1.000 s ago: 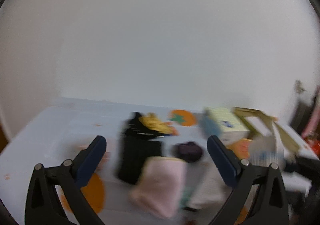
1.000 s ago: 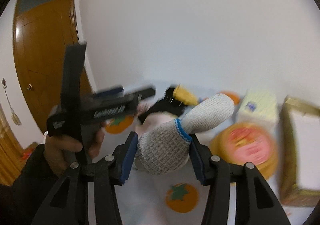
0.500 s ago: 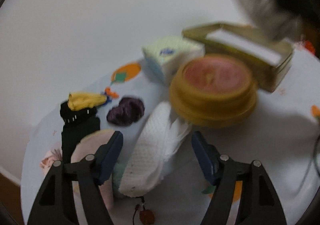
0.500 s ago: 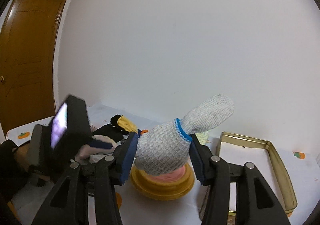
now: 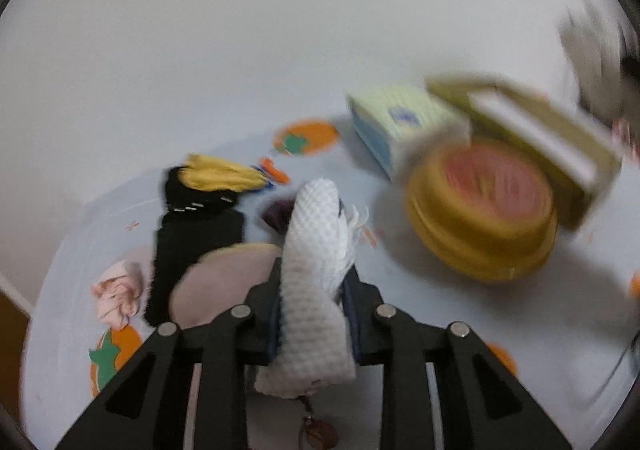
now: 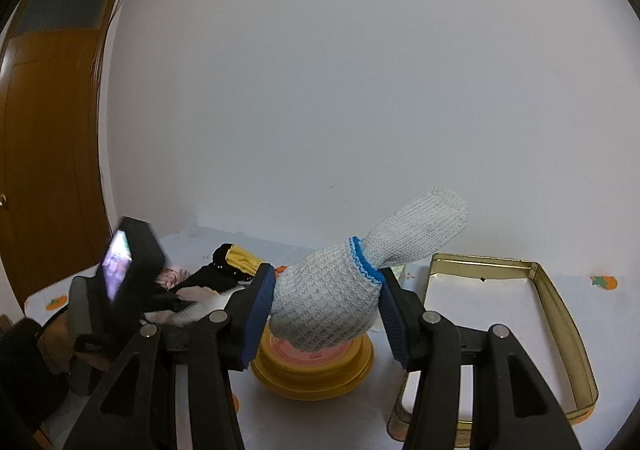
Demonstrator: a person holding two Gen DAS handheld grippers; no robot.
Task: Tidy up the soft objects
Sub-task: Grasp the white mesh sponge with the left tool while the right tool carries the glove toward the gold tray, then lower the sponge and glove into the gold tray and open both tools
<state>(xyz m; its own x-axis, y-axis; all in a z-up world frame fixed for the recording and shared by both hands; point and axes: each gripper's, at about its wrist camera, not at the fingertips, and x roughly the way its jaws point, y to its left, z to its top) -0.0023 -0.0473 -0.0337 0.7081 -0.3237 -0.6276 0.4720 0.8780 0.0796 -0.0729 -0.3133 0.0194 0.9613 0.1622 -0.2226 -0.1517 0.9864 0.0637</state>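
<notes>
My left gripper (image 5: 312, 278) has a white knitted glove (image 5: 316, 218) between its pads. Its jaws are closing and press on the glove's sides, low over the pile of soft things. In that pile lie a black sock (image 5: 192, 234), a yellow cloth (image 5: 220, 174), a round pink cloth (image 5: 224, 270), a crumpled pink cloth (image 5: 118, 292) and a purple bundle (image 5: 278, 212). My right gripper (image 6: 326, 290) is shut on a grey-white knitted glove (image 6: 416, 226) with a blue cuff band. It holds that glove in the air above the round yellow tin (image 6: 312, 370).
A gold rectangular tin (image 6: 560, 314) with a white bottom stands open to the right of the yellow tin. A pale tissue pack (image 5: 400, 122) sits behind them. The table (image 5: 440, 310) wears a white cloth with orange fruit prints. A brown door (image 6: 48, 130) is at far left.
The left gripper came down over the pile and its wide jaws closed on the white glove. The right gripper carried its glove to the right, over the yellow tin.
</notes>
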